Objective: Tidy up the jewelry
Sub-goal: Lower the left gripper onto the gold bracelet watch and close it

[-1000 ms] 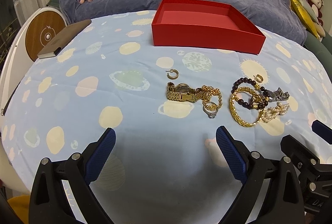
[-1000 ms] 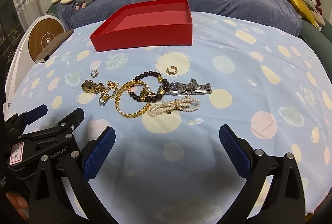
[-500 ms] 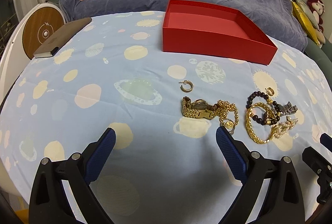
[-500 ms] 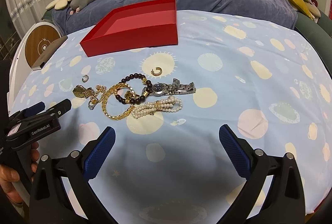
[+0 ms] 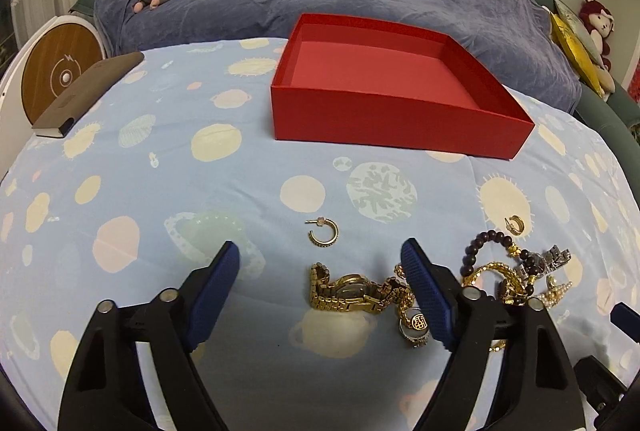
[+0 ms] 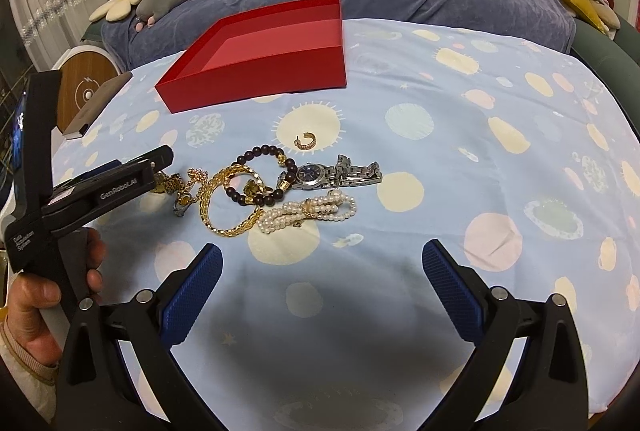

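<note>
Lying in a loose tangle on the counter point(image 6: 460, 135), whose cloth is pale blue cotton printed with cream suns and planets, the jewelry waits outside the red box point(image 5: 396, 119), a shallow square tray of matte card with a paler pink floor, set farther back. The left gripper point(image 5: 320, 255) hangs over the near end of the heap; its fingers point(image 5: 218, 283), black arms faced with ribbed blue pads, are closing, and the gold watch point(image 5: 348, 291) with its linked metal band lies on the cloth between them, not yet pressed by either pad. Just beyond the watch sits a small gold hoop earring point(image 5: 323, 232), an open C-shape. A round gold ring point(image 5: 416, 323) with an engraved face lies against the right pad. In the right wrist view, the right gripper point(image 6: 320, 259) stands wide with nothing between its fingers. Ahead of it lie a flat-linked gold chain point(image 6: 224, 207), a dark bead bracelet point(image 6: 256, 171), a steel watch point(image 6: 332, 175) with a blue dial, a knotted pearl strand point(image 6: 312, 211) and a second hoop earring point(image 6: 306, 142).
</note>
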`<state>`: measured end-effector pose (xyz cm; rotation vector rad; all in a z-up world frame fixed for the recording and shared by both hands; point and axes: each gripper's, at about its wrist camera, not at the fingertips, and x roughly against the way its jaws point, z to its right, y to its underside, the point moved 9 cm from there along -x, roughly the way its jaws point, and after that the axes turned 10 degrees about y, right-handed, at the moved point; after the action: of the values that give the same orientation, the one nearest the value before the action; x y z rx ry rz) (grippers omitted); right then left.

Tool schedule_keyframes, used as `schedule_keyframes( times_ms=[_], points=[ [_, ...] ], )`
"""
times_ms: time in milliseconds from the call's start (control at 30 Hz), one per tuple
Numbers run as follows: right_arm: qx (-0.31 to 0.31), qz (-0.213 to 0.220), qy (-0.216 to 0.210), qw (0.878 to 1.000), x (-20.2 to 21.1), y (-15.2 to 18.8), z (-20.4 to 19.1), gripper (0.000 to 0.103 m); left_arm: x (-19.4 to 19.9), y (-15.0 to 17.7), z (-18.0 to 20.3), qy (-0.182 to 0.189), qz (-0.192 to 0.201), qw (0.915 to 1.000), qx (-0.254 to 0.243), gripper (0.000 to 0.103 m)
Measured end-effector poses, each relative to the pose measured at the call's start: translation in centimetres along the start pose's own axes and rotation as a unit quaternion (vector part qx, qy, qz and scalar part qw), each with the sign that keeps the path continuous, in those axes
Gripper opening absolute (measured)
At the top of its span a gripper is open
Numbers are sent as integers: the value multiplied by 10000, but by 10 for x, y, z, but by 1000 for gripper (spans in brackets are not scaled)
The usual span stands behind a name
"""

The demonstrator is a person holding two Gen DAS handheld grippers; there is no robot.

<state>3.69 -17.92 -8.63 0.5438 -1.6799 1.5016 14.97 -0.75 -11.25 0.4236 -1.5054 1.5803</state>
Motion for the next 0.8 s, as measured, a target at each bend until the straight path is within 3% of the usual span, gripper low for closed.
schedule_keyframes(
  times_ms=[33, 133, 200, 367, 633, 700, 800],
  points=[
    [-6, -4, -3, 10000, 0, -1, 0, 98, -4, 5, 1, 52, -127, 9999, 24, 64],
    [-21, 6, -20, 10000, 0, -2, 1, 98, -1, 14, 7, 160, -189, 9997, -45, 62],
    [-43, 5, -39, 10000, 1, -3, 1, 98, 3, 21, 15, 231, -236, 9993, -198, 56],
    [-32, -10, -72, 10000, 1, -2, 0, 98, 11, 36, 20, 108, -256, 9983, -505, 47],
    [7, -24, -30, 10000, -1, 0, -2, 98, 11, 30, 8, 87, -208, 9996, -145, 46],
    [20, -18, -29, 10000, -1, 0, -2, 98, 9, 30, 11, -18, -206, 9995, -249, 40],
    [14, -21, -25, 10000, -2, 0, -1, 98, 8, 30, 17, -45, -200, 9989, -423, 22]
  ],
)
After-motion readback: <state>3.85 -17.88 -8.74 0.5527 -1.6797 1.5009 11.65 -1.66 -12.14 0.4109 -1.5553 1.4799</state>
